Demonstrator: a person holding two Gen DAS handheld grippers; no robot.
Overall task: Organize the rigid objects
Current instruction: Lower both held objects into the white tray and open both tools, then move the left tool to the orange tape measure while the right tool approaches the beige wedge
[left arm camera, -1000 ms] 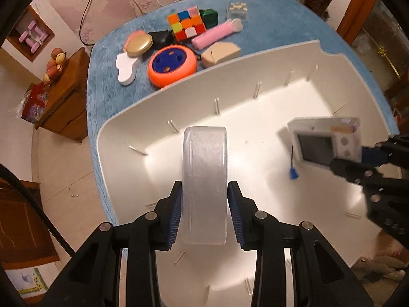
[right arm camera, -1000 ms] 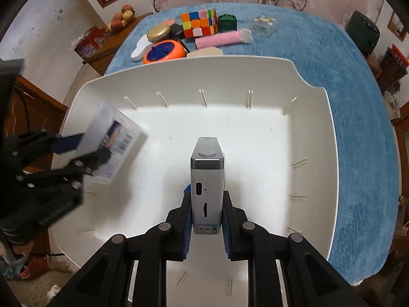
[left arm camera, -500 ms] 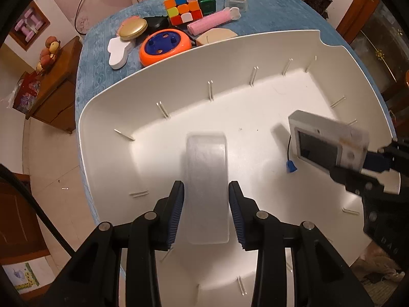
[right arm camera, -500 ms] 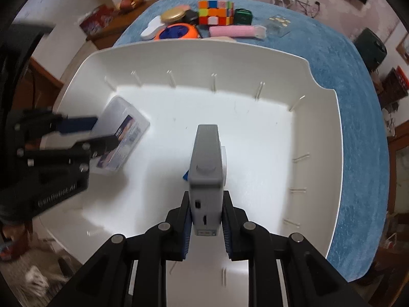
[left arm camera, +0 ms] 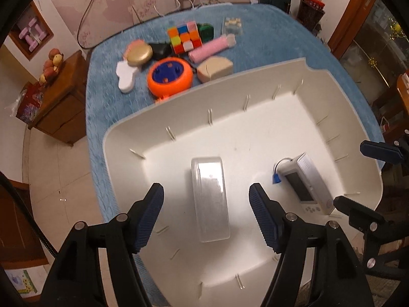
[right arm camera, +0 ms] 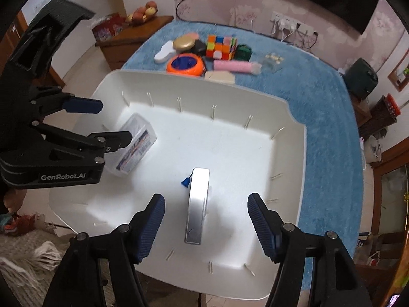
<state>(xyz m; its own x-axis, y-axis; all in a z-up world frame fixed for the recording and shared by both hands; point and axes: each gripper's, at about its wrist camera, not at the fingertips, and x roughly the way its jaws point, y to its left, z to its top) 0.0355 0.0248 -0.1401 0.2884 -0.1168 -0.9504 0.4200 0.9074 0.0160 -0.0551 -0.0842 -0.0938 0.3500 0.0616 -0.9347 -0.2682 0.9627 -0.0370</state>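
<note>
A clear plastic box [left arm camera: 211,199] lies on the floor of the white bin [left arm camera: 255,94]. My left gripper [left arm camera: 207,204] is open above it, jaws wide apart. A white handheld device [right arm camera: 196,204] with a blue tag lies in the bin below my open right gripper [right arm camera: 205,220]. The device also shows in the left wrist view [left arm camera: 306,184], and the clear box in the right wrist view [right arm camera: 136,148]. The left gripper's fingers [right arm camera: 84,106] reach in from the left there.
On the blue tablecloth [left arm camera: 268,38] behind the bin lie a Rubik's cube [left arm camera: 184,37], an orange round toy [left arm camera: 170,76], a pink roll [left arm camera: 211,50], a beige case [left arm camera: 214,67], a gold compact [left arm camera: 139,55] and a white foam piece [left arm camera: 125,76]. A wooden cabinet [left arm camera: 58,107] stands left.
Both grippers have opened and let go. The clear box and the white device now lie on the bin floor, and both grippers have drawn back and up.
</note>
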